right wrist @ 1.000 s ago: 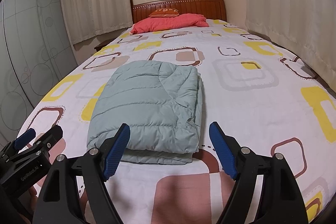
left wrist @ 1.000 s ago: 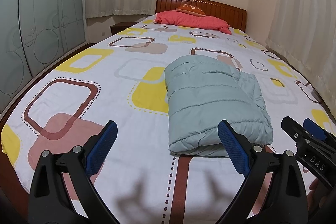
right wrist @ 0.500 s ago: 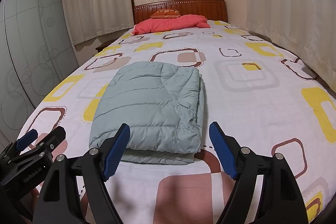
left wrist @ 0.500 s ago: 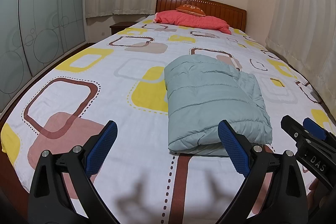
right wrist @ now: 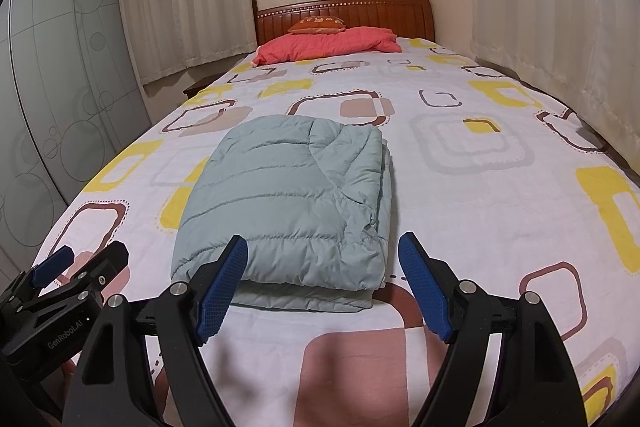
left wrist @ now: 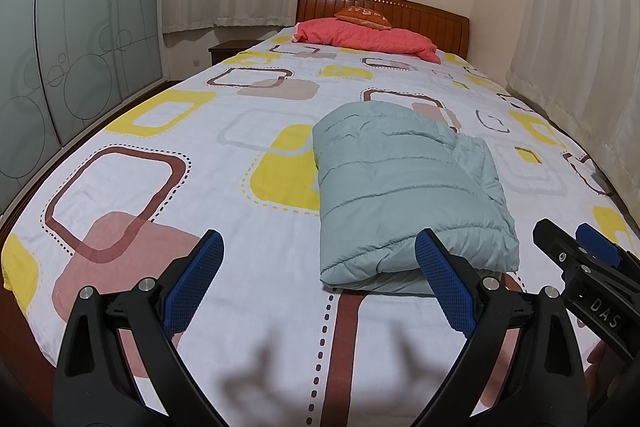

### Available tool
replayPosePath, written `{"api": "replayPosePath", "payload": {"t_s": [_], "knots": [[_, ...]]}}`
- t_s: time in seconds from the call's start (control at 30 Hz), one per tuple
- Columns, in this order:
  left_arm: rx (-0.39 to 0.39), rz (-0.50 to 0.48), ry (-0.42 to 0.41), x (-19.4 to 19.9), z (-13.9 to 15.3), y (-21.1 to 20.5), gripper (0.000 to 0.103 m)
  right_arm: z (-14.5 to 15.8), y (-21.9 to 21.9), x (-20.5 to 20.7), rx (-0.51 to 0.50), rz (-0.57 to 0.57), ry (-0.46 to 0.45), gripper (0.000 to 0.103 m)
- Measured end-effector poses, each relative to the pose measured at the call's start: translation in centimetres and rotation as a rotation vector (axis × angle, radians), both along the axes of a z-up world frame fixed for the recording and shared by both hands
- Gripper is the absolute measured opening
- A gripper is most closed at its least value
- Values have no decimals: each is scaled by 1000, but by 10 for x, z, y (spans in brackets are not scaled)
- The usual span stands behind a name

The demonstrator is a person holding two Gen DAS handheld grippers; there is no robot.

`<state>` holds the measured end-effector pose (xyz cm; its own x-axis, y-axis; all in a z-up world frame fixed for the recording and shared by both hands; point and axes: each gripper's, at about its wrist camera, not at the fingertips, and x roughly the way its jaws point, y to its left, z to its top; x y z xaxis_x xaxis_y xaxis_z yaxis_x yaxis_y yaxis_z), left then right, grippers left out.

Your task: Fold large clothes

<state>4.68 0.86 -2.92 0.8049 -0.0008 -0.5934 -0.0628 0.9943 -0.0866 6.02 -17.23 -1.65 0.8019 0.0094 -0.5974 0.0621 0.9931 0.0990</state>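
Observation:
A pale green quilted jacket (left wrist: 404, 187) lies folded into a thick rectangle near the foot of the bed; it also shows in the right wrist view (right wrist: 292, 199). My left gripper (left wrist: 320, 267) is open and empty, held above the bed's near edge, just left of the jacket's near end. My right gripper (right wrist: 324, 263) is open and empty, in front of the jacket's near right corner. Each gripper shows at the edge of the other's view: the right one (left wrist: 580, 259) and the left one (right wrist: 80, 267).
The bed (left wrist: 160, 155) has a white sheet with yellow, brown and pink squares. A red pillow (left wrist: 368, 37) and an orange cushion (left wrist: 362, 15) lie by the wooden headboard (right wrist: 360, 13). Curtains hang right, frosted wardrobe doors (left wrist: 60, 39) stand left.
Both grippers have drawn back and risen slightly from the jacket. They stay open and the jacket has not moved.

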Motion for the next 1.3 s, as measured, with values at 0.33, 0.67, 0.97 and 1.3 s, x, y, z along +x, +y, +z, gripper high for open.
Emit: {"api": "replayPosePath", "payload": {"t_s": [0.33, 0.67, 0.97, 1.3], "knots": [[13, 5, 1, -3, -2, -3, 96, 1, 3, 1, 1, 1, -3, 77], [27, -5, -24, -5, 2, -2, 101, 0, 3, 1, 0, 1, -3, 77], [71, 18, -58, -10, 10, -4, 101, 1, 6, 1, 1, -1, -10, 77], [86, 14, -79, -12, 13, -6, 101, 1, 7, 1, 2, -1, -9, 77]]}}
